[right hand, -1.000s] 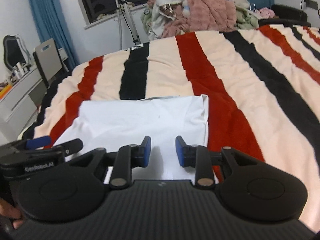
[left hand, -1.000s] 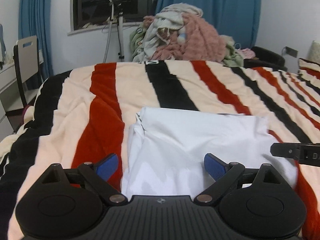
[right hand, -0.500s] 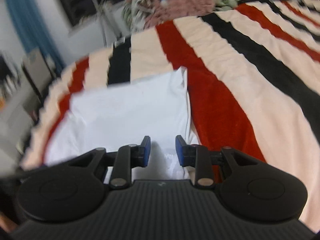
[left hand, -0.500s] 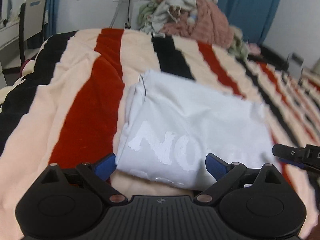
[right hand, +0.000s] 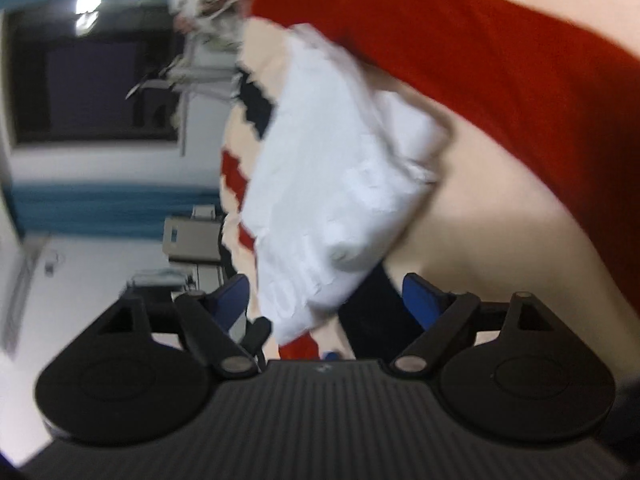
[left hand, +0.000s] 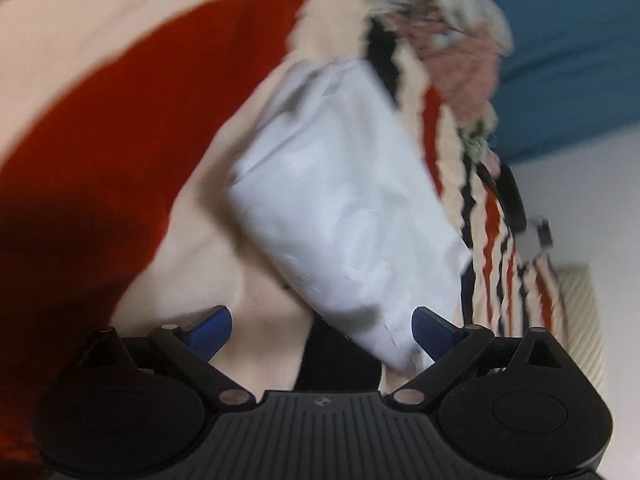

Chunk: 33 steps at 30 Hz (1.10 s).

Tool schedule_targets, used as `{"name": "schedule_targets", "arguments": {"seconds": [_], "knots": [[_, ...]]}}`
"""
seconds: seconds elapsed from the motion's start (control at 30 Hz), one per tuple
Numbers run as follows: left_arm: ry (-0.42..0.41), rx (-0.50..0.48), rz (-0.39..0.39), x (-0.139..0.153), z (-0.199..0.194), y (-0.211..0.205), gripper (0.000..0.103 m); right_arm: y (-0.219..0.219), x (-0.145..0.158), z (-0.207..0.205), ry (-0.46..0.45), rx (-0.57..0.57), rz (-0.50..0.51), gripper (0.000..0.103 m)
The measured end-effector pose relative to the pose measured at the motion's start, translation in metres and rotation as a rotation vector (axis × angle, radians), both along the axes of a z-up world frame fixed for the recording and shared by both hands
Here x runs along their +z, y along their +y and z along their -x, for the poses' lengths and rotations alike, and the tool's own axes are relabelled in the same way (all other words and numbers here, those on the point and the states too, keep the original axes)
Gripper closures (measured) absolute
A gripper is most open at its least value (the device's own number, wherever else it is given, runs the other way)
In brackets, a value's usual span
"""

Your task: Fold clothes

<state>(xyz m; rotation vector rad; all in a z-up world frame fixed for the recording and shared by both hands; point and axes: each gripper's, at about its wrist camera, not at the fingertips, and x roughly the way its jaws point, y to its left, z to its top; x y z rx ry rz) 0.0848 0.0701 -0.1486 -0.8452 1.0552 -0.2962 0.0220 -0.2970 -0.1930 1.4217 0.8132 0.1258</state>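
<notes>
A folded white garment [left hand: 344, 208] lies on the striped red, cream and black blanket [left hand: 104, 152]. Both views are tilted and blurred. My left gripper [left hand: 322, 330] stands open low over the garment's near corner, which lies between its blue fingertips [left hand: 430, 326] without being pinched. In the right wrist view the same white garment [right hand: 340, 192] shows raised white lettering. My right gripper [right hand: 326, 298] is open and its jaws are opening, with the garment's near end between the blue pads [right hand: 420, 296] but not pressed.
A heap of unfolded clothes [left hand: 452, 48] lies at the bed's far end before a blue curtain [left hand: 568, 48]. A dark window [right hand: 92, 84], a chair [right hand: 192, 236] and a desk stand beside the bed. A cream ribbed cushion [left hand: 580, 320] is at the side.
Both grippers rolled strongly and dropped closer to the garment's near edge. The right gripper's jaws, nearly together before, have spread wide. The left gripper stayed open.
</notes>
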Motion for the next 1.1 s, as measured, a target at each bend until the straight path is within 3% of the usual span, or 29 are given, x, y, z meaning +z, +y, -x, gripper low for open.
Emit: {"name": "schedule_targets", "arguments": {"seconds": [0.07, 0.13, 0.17, 0.23, 0.27, 0.43, 0.53, 0.63, 0.83, 1.03, 1.1], "knots": [[0.023, 0.059, 0.058, -0.009, -0.008, 0.005, 0.005, -0.003, -0.012, -0.005, 0.029, -0.038, -0.022, 0.028], [0.008, 0.111, 0.088, -0.012, -0.015, 0.009, 0.006, -0.007, -0.022, -0.011, 0.058, -0.082, -0.039, 0.039], [-0.009, 0.135, 0.093, -0.012, -0.018, 0.011, 0.011, -0.009, -0.025, -0.014, 0.064, -0.105, -0.051, 0.04], [-0.053, 0.178, 0.075, -0.01, -0.022, 0.015, 0.024, -0.009, -0.026, -0.021, 0.049, -0.13, -0.037, 0.057], [-0.064, 0.195, 0.069, -0.011, -0.025, 0.017, 0.031, -0.009, -0.024, -0.024, 0.041, -0.131, -0.01, 0.058], [-0.067, 0.227, 0.094, -0.012, -0.026, 0.026, 0.058, -0.004, -0.02, -0.024, 0.02, -0.139, 0.018, 0.08], [-0.108, 0.225, 0.111, 0.001, -0.017, 0.033, 0.073, -0.004, -0.006, -0.012, -0.031, -0.135, 0.042, 0.085], [-0.12, 0.191, 0.154, 0.023, -0.01, 0.036, 0.077, -0.004, 0.013, 0.007, -0.077, -0.14, 0.07, 0.086], [-0.091, 0.115, 0.153, 0.082, -0.002, 0.009, 0.078, -0.023, 0.068, 0.037, -0.134, -0.184, 0.096, 0.087], [-0.075, 0.049, 0.149, 0.146, -0.014, -0.053, 0.078, -0.068, 0.112, 0.042, -0.158, -0.223, 0.077, 0.086], [-0.067, 0.02, 0.15, 0.16, -0.037, -0.089, 0.078, -0.091, 0.126, 0.035, -0.165, -0.229, 0.088, 0.086]]}}
